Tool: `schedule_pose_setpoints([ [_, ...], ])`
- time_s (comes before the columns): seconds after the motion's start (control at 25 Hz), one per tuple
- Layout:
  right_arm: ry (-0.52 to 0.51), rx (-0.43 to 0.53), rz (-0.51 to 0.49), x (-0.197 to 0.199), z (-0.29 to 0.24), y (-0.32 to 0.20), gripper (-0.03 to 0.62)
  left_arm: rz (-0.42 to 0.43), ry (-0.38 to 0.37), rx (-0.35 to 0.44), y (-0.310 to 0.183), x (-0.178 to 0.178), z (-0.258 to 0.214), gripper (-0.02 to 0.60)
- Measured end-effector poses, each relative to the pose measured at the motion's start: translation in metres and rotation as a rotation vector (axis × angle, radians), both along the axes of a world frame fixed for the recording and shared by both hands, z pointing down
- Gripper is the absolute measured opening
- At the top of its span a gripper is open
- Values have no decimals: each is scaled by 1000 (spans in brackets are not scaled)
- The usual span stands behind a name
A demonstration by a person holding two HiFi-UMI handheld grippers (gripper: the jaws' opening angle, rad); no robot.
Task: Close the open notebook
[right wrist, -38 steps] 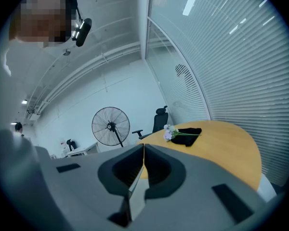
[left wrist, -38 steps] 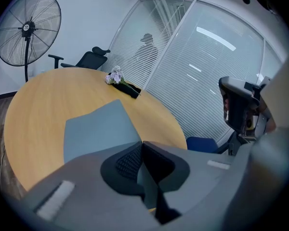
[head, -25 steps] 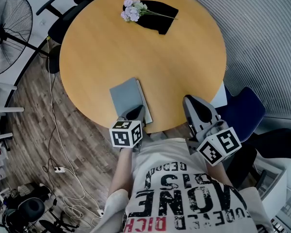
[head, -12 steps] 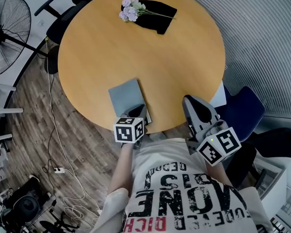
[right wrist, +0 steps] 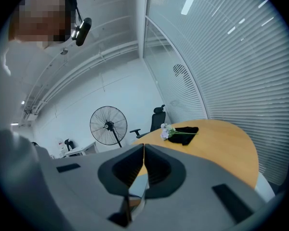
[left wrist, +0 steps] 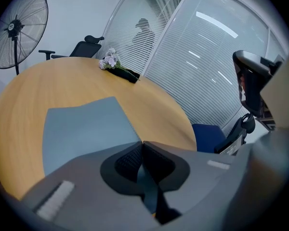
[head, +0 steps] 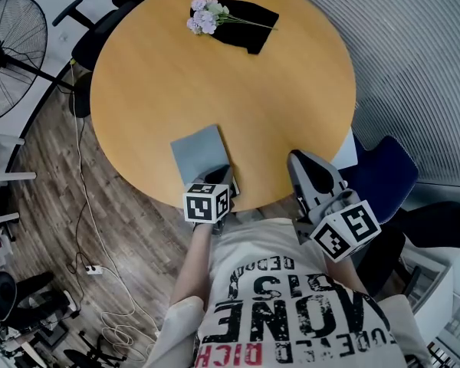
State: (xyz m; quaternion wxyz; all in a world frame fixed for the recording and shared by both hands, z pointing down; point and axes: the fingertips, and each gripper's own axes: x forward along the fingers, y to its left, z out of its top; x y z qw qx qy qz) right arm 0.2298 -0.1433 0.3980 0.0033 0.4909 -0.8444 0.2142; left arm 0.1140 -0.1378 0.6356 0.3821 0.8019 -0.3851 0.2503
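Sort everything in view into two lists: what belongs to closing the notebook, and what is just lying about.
Belongs to the job:
notebook, grey cover up, near the edge of the table
left gripper, jaws together, over the notebook's near corner
right gripper, jaws together, beside the table edge

Just lying about:
flowers on a black cloth, far side
standing fan
blue chair

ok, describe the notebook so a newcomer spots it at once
Start at the round wooden table. At its near edge, by the person, a flat grey-blue notebook lies under the left claw. Its only neighbours, flowers on a black cloth, sit at the far edge.
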Motion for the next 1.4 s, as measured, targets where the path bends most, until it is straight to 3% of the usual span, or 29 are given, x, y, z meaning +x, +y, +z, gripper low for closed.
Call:
schedule_pose_setpoints([
  [0.32,-1,-1,-8,-4,-1,-1,12,8,-1,-12,0,3,12,23],
  [0.72,-7,-7,-13,-2,2,1,12,8,-65,-44,-1,5,22,25],
  [1.4,-14,-16,-29,-2,5,4,12,14,-12,-31,0,5,18,45],
])
